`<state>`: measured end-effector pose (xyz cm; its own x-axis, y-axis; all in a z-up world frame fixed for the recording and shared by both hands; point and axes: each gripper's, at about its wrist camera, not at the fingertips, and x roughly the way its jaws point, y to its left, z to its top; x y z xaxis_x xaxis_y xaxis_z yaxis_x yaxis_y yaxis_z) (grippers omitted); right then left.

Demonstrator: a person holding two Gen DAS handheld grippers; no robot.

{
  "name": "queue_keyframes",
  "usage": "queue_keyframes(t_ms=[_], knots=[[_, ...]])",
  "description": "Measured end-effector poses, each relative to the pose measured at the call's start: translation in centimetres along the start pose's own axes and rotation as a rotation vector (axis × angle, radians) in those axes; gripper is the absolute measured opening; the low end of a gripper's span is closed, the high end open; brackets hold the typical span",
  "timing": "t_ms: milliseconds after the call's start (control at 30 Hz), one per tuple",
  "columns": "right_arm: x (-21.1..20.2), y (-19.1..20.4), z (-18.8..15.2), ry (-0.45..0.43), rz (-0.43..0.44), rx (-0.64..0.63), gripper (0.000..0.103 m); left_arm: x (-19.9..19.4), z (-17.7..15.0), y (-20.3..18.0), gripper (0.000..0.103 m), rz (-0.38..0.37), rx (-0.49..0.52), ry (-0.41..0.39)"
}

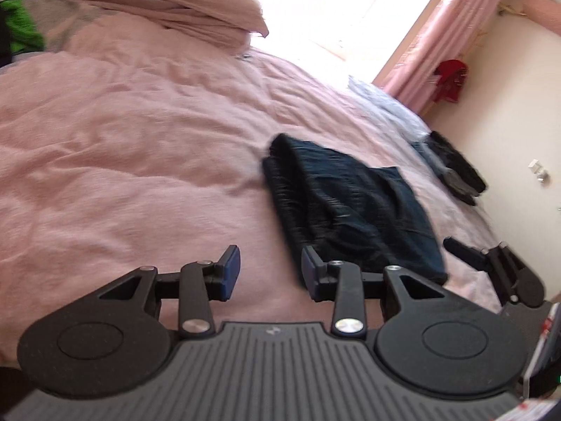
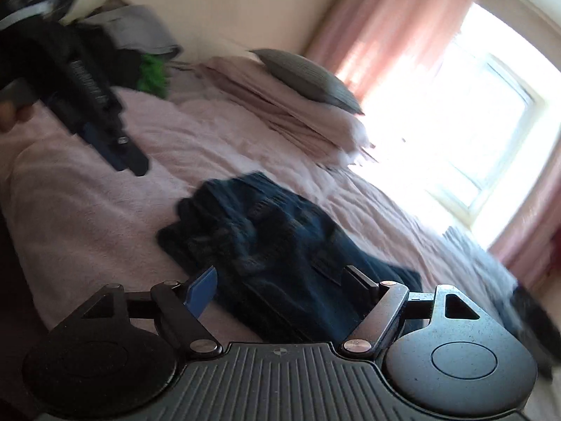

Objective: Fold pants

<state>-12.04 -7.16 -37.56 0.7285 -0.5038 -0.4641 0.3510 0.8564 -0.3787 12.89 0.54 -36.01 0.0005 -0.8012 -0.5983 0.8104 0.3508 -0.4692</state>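
Now the dark navy, already folded pants [image 1: 350, 203] lie as a compact bundle on the wrinkled pink bed cover [image 1: 122, 140], and neither gripper holds them. The left gripper [image 1: 270, 270] has its blue-padded jaws partly apart with only bed cover between them; the bundle lies ahead of it and to its right, and its right finger appears just at the near left edge of the cloth, though I cannot tell if it touches. The right gripper [image 2: 280, 287] has its jaws spread wide and empty, and in the right wrist view the pants [image 2: 280, 245] lie directly ahead, the near edge of the bundle showing between the two fingers. So the right hand seems better lined up with the pants, while the left stands off to the side. The long axis of the bundle runs from the near side of the bed, by the grippers, away toward the far side where the pile of pink pillows [image 1: 168, 3] and the bright window [image 2: 473, 133] are. I judge the fold is nearly or fully done, so the next move probably depends on that near edge.
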Motion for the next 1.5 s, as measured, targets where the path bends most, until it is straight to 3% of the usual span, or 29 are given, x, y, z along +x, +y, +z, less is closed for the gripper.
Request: queue_keyframes(t_ms=[67,200,300,433,467,533,600,667,767,933,1033,1133,1300,1500], knots=[[-0.7,-4.6,-1.1,0.047,-0.062,0.286,0.053,0.5,0.4,-1.1,0.032,-0.061,-0.009,-0.005],[-1.6,-14.3,-6.4,0.131,-0.147,0.928,0.041,2.4,1.4,-2.7,0.032,-0.126,-0.007,-0.003],[-1.5,-17.8,-10.1,0.146,-0.162,1.146,0.039,4.6,1.9,-3.2,0.032,-0.103,-0.009,0.022],[-1.1,-19.3,-13.0,0.113,-0.027,1.371,0.036,6.3,1.9,-3.3,0.031,-0.078,-0.020,0.028],[-0.9,-18.8,-13.4,0.112,-0.013,1.391,0.031,6.2,1.9,-3.4,0.016,-0.069,-0.008,0.012],[-0.7,-17.7,-12.7,0.121,-0.056,1.330,0.031,5.2,1.9,-3.4,0.003,-0.072,0.019,-0.029],[-0.8,-16.4,-11.0,0.108,-0.078,1.173,0.030,4.0,1.9,-2.7,0.003,-0.082,0.000,-0.060],[-0.3,-15.2,-9.8,0.106,-0.082,1.019,0.030,3.8,1.4,-2.6,0.004,-0.030,0.063,-0.062],[1.4,-12.6,-9.0,0.186,-0.143,0.792,0.030,5.7,0.3,-1.9,0.007,0.033,0.076,0.000],[0.4,-13.6,-8.0,0.180,-0.139,0.760,0.030,4.8,1.6,-3.6,0.021,0.139,0.185,-0.024],[-0.6,-14.8,-6.7,0.098,-0.175,0.715,0.030,3.7,3.3,-4.8,0.018,0.211,0.259,-0.082],[0.4,-15.7,-5.0,0.063,-0.137,0.666,0.030,4.3,5.4,-6.1,0.018,0.167,0.277,-0.125],[4.9,-16.5,-2.8,0.047,-0.084,0.571,0.030,9.7,7.7,-8.3,0.019,0.198,0.346,-0.096],[11.7,-17.8,-2.5,0.076,-0.077,0.475,0.029,15.5,6.4,-5.5,0.019,0.294,0.320,-0.020]])
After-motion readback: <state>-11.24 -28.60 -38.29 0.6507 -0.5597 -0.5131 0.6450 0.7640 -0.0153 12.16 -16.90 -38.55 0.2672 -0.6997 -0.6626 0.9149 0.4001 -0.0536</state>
